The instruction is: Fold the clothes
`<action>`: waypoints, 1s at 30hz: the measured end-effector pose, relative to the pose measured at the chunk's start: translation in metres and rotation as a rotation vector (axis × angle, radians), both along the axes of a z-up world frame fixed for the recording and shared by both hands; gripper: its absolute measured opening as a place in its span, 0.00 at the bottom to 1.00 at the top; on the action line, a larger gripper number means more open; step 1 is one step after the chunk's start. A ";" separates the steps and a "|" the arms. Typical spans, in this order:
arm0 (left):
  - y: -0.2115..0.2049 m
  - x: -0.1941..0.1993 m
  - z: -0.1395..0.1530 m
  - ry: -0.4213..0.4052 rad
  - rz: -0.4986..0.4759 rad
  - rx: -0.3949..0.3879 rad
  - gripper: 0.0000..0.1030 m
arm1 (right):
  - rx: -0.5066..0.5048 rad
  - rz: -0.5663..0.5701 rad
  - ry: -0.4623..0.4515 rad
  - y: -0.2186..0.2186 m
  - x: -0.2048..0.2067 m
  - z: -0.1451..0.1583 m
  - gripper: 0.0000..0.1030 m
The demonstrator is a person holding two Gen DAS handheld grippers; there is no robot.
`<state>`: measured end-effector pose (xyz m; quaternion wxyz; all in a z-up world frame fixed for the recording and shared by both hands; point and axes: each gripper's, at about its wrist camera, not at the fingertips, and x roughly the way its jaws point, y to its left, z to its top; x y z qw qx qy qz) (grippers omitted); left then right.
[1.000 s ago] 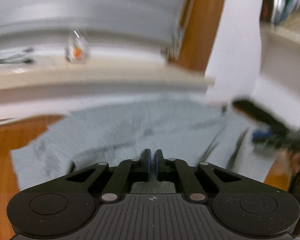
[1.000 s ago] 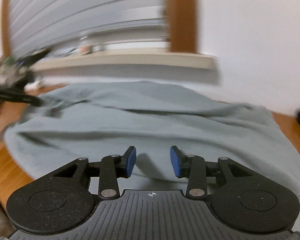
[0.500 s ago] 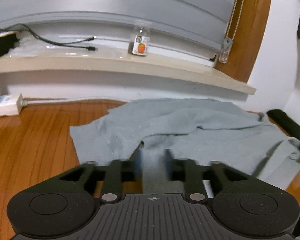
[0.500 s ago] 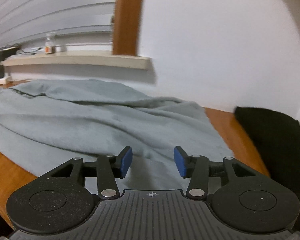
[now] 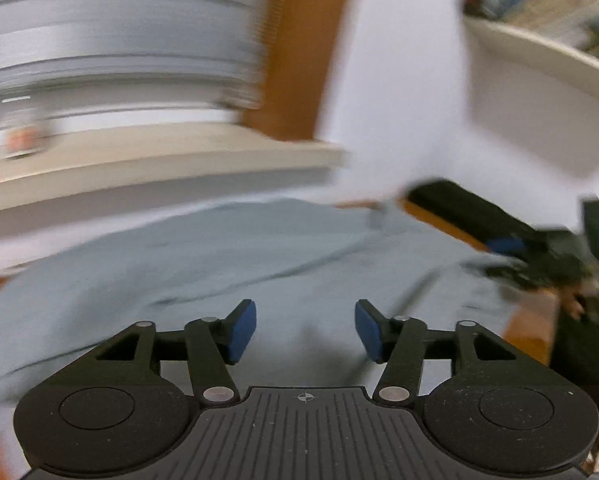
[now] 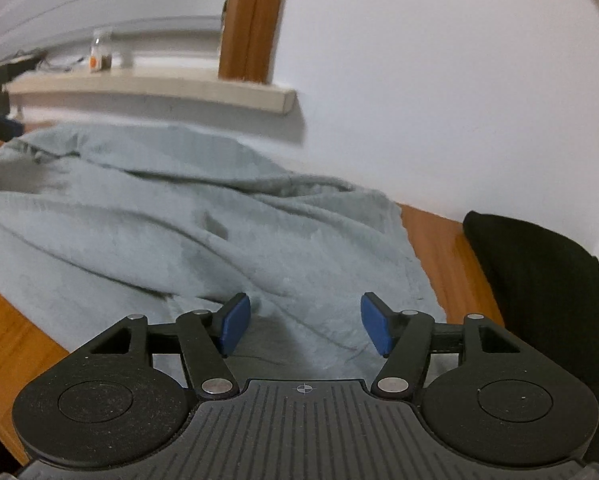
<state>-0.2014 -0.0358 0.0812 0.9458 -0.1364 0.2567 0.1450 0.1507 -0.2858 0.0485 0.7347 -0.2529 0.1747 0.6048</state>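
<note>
Since a second ago the left gripper let go; both it and the right gripper have just been opening, empty, above the grey garment spread on the counter.

- The left gripper has just been opening; its blue fingers stand apart with nothing between them.
- The right gripper has just been opening too, with nothing between its fingers.
</note>
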 end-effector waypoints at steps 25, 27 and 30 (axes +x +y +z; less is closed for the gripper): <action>-0.106 0.167 -0.002 0.016 -0.290 0.249 0.01 | 0.012 0.215 0.276 0.014 -0.025 -0.015 0.31; -0.111 0.159 0.009 -0.024 -0.299 0.257 0.01 | 0.012 0.209 0.289 0.026 -0.023 -0.018 0.31; -0.117 0.153 0.015 -0.034 -0.330 0.244 0.01 | 0.146 0.067 0.239 0.023 -0.020 -0.011 0.33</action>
